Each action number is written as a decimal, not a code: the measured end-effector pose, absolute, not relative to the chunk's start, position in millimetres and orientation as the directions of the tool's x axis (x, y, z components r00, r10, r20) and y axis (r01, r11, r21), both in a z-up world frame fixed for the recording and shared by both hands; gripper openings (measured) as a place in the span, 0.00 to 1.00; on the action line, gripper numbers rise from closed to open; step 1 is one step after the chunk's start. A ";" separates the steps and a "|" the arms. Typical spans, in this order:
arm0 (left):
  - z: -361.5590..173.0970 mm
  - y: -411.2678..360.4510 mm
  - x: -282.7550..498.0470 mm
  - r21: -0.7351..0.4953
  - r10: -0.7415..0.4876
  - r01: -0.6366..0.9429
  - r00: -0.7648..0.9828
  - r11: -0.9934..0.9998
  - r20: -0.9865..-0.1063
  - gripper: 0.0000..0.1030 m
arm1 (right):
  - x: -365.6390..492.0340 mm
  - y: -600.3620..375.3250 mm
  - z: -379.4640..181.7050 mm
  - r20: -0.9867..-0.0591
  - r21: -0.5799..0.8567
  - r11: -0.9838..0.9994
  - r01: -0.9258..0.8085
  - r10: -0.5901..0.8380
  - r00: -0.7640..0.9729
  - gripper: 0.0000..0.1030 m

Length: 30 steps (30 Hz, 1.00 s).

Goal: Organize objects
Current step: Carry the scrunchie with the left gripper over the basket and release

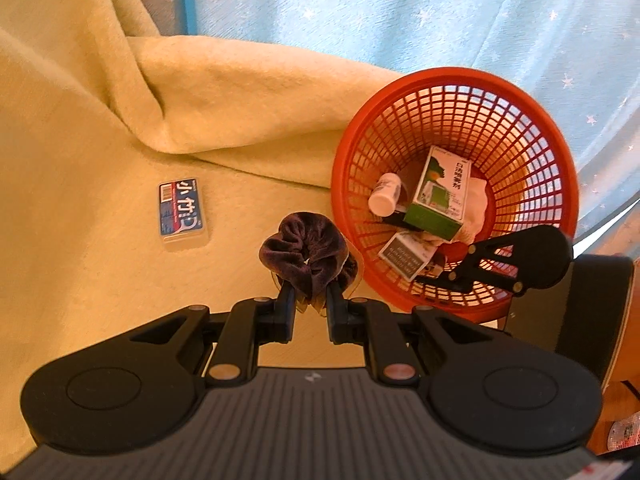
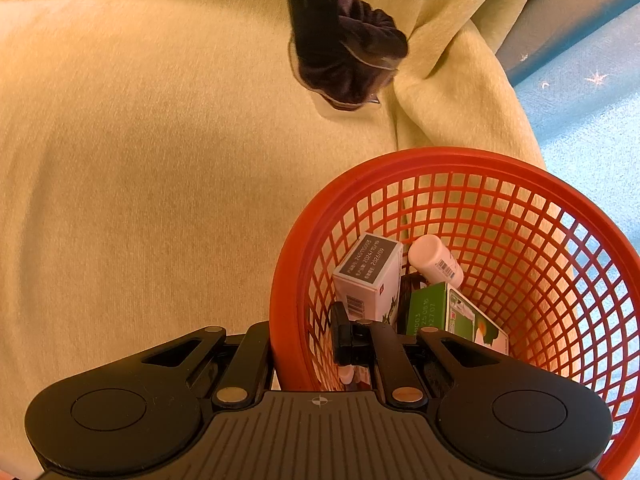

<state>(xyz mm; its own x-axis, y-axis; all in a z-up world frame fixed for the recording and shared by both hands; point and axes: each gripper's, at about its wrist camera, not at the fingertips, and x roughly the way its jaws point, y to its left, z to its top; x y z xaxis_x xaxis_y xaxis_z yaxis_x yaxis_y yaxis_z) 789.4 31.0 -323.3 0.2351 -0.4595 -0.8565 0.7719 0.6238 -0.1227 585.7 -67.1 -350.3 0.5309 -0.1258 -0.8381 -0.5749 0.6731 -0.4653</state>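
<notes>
One wide yellow blanket (image 1: 100, 128) covers the whole work surface, rumpled into thick folds toward 12 o'clock, with blue star-print cloth (image 1: 440, 12) beyond it. Next in size is the red basket (image 1: 400, 108), a round mesh tub sitting on the blanket at about 2 o'clock from the left gripper. Inside it lie a green box (image 1: 438, 196), a white-and-grey box (image 2: 368, 276) and a small white bottle (image 1: 385, 199), the bottle just beside the green box.

The left gripper (image 1: 310, 298) has its fingers drawn close and clamped on a dark purple scrunchie (image 1: 302, 250), which bunches up above the fingertips, just beside the basket's near wall.

The right gripper (image 2: 304, 344) straddles the basket's rim (image 2: 280, 300) at 6 o'clock, one finger outside and one inside, pinching the wall.

At 10 o'clock from the scrunchie, well apart from it, a small flat blue packet (image 1: 182, 213) lies on the blanket.
</notes>
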 end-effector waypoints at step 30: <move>-315.6 -3.7 782.3 -0.170 -0.523 0.823 0.171 0.542 -0.835 0.11 | 584.6 -66.2 -348.6 -0.840 -0.459 0.674 -0.579 -0.116 0.530 0.06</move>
